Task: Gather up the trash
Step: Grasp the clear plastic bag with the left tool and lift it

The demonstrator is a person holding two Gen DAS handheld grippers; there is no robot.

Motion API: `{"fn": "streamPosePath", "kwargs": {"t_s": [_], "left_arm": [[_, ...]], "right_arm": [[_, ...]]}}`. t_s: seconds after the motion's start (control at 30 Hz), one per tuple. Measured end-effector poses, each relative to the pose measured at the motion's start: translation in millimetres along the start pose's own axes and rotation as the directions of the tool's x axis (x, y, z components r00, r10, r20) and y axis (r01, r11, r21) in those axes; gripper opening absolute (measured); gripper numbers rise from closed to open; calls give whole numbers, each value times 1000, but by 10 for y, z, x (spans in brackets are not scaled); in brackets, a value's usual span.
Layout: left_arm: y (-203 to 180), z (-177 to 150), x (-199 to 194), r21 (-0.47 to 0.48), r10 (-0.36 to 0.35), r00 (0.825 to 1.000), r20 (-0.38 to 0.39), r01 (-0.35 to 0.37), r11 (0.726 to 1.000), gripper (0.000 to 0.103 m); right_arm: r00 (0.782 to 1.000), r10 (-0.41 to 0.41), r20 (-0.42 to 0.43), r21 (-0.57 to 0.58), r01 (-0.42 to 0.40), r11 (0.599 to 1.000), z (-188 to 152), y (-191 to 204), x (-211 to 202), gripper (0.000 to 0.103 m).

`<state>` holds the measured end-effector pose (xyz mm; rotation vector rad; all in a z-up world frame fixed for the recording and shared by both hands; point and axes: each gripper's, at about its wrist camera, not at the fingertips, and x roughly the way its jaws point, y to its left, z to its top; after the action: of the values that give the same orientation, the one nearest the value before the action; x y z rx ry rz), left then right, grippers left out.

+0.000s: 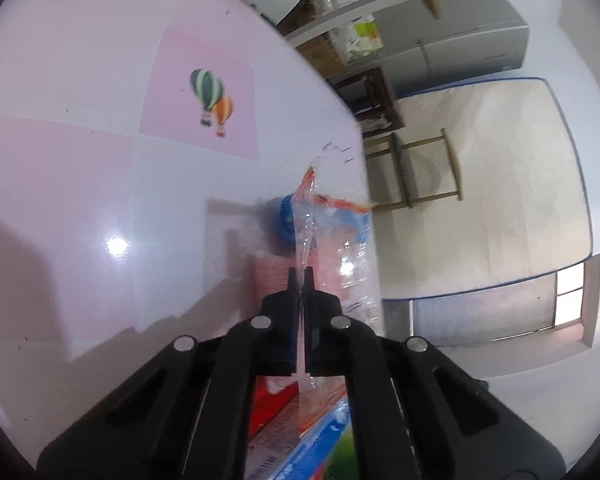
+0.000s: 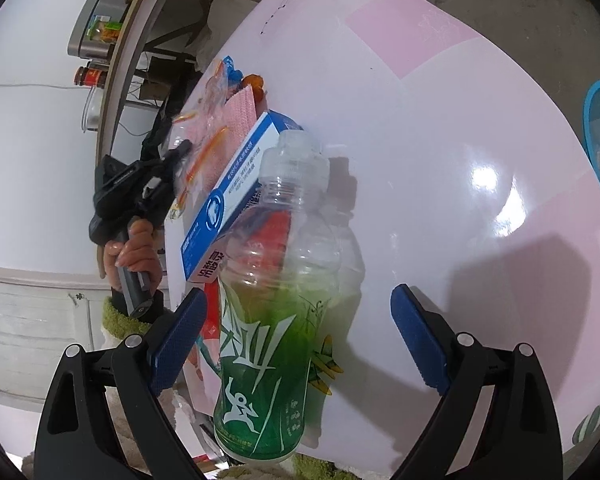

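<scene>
Left wrist view shows the left gripper (image 1: 299, 276) squeezed tight on a thin, see-through, crinkly plastic wrapper with orange print (image 1: 324, 232), which stands up from a pile of trash near the edge of the shiny pink and white table (image 1: 80, 200). In the right wrist view the right gripper (image 2: 298, 300) is wide open, with its bumpy blue pads (image 2: 180, 332) on each side of a clear plastic bottle with a green label (image 2: 276, 320), but not touching it. The bottle is smooth and round, and I think it would be light and easy to squash. Beside it lie a flat blue and white cardboard box (image 2: 236, 192) with sharp corners and a pink bumpy pad (image 2: 242, 112). A blue round basket (image 2: 596, 120) sits at the far right edge with something in it already. Most of the trash is not collected yet, so I think the job is only starting.
</scene>
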<state>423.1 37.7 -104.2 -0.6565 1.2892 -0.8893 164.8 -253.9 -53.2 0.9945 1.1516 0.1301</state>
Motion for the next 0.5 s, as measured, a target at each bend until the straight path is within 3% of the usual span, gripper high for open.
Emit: {"fn": "streamPosePath", "kwargs": {"t_s": [0.23,0.37,0.5], "left_arm": [[-204,-123,-352,16,-88,991,102,87,996,0],[-385,-353,-773,59,-151,962,226,141,988,0],[-528,-722,-1173,98,-171,929,328,147,984,0]], "right_arm": [[1000,-11,23,-13,12,1000,-40,47,-98,90],[999,-34,30,-24,35,999,-89,109,-102,90],[999,-38,22,-39,39,999,-129,201,-59,90]]}}
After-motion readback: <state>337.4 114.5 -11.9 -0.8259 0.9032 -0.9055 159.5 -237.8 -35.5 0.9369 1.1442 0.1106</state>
